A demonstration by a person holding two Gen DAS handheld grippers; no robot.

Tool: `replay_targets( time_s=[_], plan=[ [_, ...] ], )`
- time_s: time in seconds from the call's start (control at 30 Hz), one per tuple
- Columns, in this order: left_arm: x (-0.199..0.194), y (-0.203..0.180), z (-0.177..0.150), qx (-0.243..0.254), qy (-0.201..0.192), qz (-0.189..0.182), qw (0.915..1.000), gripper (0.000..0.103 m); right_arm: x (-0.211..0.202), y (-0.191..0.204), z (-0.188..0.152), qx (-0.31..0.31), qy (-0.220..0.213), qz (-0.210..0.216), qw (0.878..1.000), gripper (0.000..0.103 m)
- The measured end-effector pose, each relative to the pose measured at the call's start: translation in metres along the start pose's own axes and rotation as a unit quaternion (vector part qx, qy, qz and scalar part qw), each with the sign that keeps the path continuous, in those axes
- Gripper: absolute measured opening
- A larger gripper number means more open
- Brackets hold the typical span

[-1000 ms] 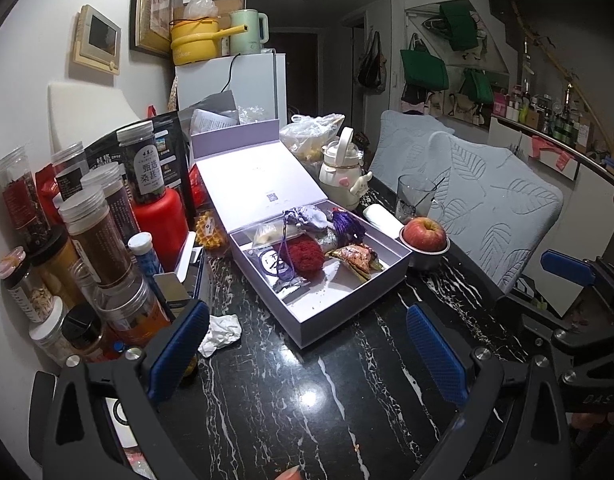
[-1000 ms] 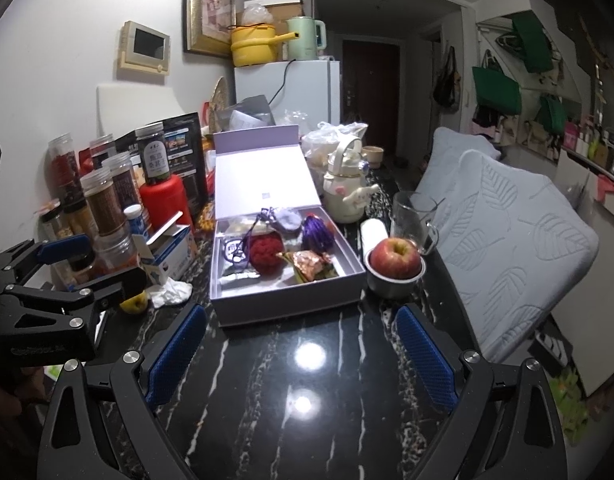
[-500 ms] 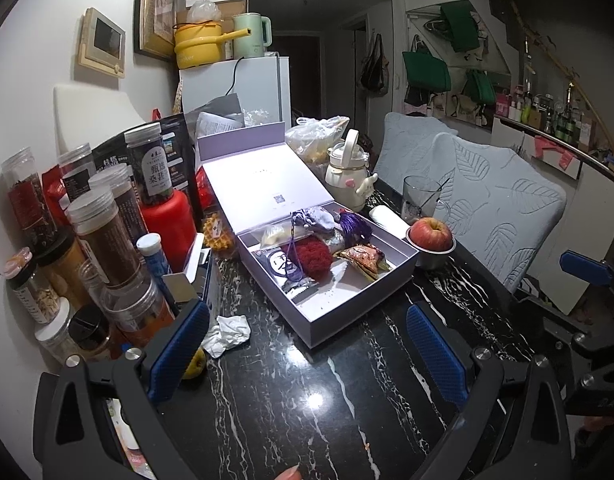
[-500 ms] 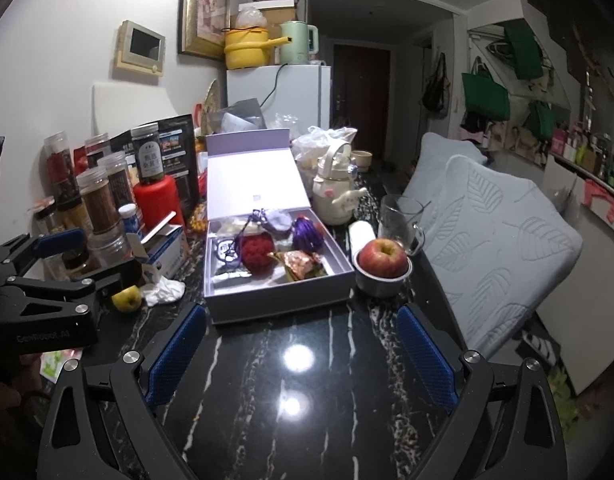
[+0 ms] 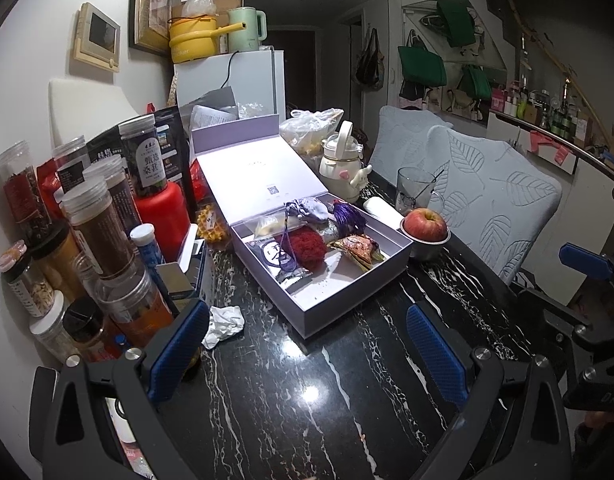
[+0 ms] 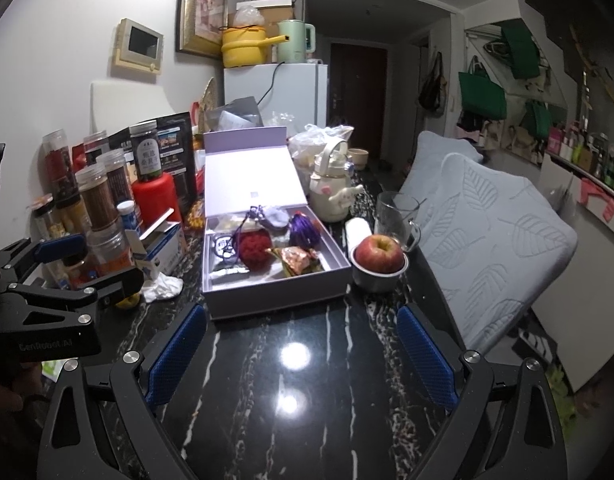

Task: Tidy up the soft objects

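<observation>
My left gripper (image 5: 307, 344) and right gripper (image 6: 301, 354) hang spread wide and empty above the black marble table (image 6: 307, 400), low in each frame, with nothing between the blue pads. At frame centre, the open lavender box (image 6: 275, 300) already holds the soft pieces: a red knitted ball (image 6: 255, 249), a purple tassel pouch (image 6: 303, 231), a pale grey pouch (image 6: 275, 217) and a gold-patterned sachet (image 6: 295, 259). A crumpled white tissue (image 6: 163, 286) lies outside the box, left of centre. Sorting appears largely done; that tissue and the raised lid seem to be what remains.
</observation>
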State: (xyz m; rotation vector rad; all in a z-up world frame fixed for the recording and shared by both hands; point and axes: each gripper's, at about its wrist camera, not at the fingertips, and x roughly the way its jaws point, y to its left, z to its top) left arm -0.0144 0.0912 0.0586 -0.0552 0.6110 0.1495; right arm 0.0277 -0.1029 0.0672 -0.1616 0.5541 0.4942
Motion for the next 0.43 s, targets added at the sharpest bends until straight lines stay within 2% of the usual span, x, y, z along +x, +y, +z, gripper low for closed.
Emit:
replay_targets(
  time_s=[0.43],
  plan=[
    [0.0082,0.0038,-0.003,-0.004,0.01,0.002,0.9999,0.101,0.009,0.0008,-0.0026,0.002,0.01,0.002,1.0,0.098]
  ],
)
